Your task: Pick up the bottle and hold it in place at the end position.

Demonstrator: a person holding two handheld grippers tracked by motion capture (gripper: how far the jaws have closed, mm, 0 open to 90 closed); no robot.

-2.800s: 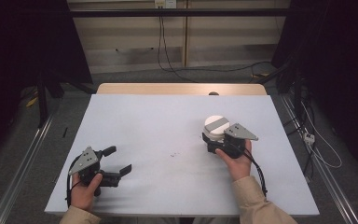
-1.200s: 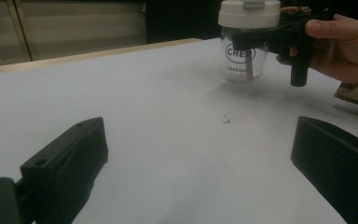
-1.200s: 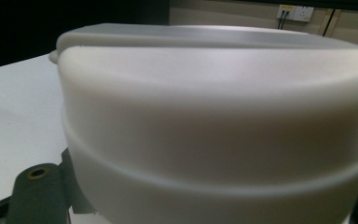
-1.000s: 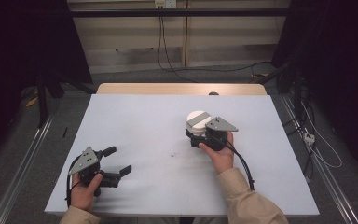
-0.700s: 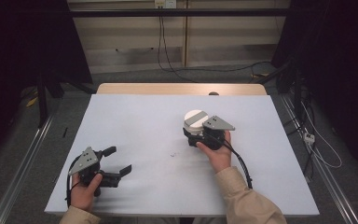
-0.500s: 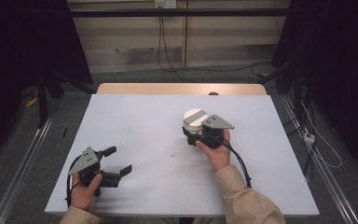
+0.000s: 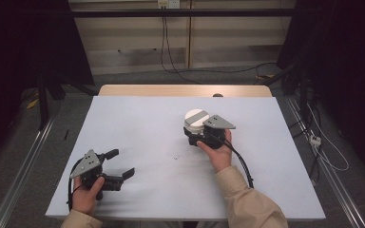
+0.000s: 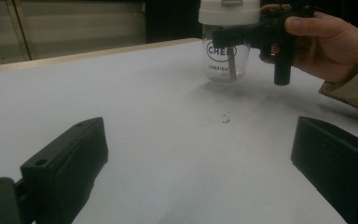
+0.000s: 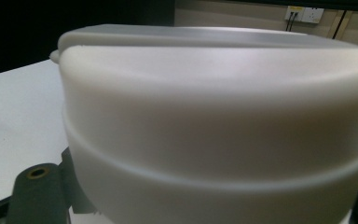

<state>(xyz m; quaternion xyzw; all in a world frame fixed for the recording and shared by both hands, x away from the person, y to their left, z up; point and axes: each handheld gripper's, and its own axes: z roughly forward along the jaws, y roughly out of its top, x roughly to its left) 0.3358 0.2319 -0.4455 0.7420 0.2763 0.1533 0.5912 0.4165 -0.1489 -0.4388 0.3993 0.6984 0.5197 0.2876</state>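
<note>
A clear glass jar (image 7: 196, 119) with a white lid and printed letters is near the middle of the white table (image 7: 142, 118). My right gripper (image 7: 193, 134) is shut on the jar just under the lid, coming in from the jar's right. In the left gripper view the jar (image 8: 223, 56) hangs from the right gripper (image 8: 242, 33) with its base close to the table; I cannot tell whether it touches. The white lid (image 9: 214, 116) sits right in front of the right gripper's camera, with one black finger (image 9: 37, 193) at its lower left. My left gripper (image 7: 122, 163) (image 8: 196, 154) rests open at the table's front left.
A few dark specks (image 7: 176, 156) (image 8: 225, 119) lie on the table between the two grippers. A wooden edge (image 7: 171, 90) borders the far side. Cables (image 7: 323, 152) run over the floor on the right, and a metal rail (image 7: 24, 166) lies on the left.
The right hand has carried the jar to the left and a little farther away, slowing over the last second. The left gripper has stayed in place, still open.
</note>
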